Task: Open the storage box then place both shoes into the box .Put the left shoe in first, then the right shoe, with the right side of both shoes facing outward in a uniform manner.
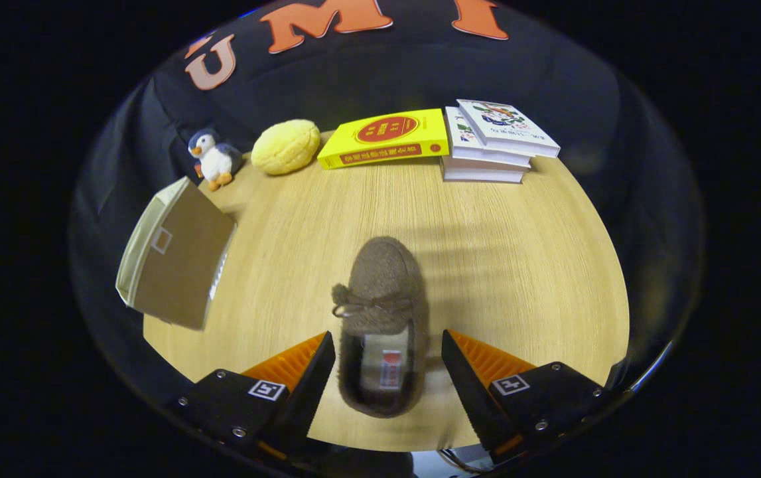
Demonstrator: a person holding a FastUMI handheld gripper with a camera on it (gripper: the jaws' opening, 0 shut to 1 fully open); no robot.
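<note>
Gripper view: hand-held gripper (388, 348) spread wide, fingers apart on either side of a brown fuzzy shoe (383, 318), neither finger touching it. Shoe lies on the wooden worktop (519, 265) between the fingers, heel end nearest the camera, toe pointing away; a small bow sits across the top of the shoe, and the opening shows an insole with a label too small to make out. Left finger stands just beside the shoe's heel; right finger stands a little farther off, with a strip of bare worktop showing in the gap. Storage box (171, 259) sits at the left edge of the worktop, well apart from the shoe, pale walls with a brown flat face turned toward the camera and tilted in the fisheye; whether that face is a lid or a side cannot be told. Along the far edge, beyond the shoe: a toy penguin (213, 156), a yellow round plush (285, 146) just beside it, a yellow book (385, 137) lying flat, and a stack of white books (496, 141) touching the yellow book's right end. Shadow bands fall across the worktop right of the shoe.
</note>
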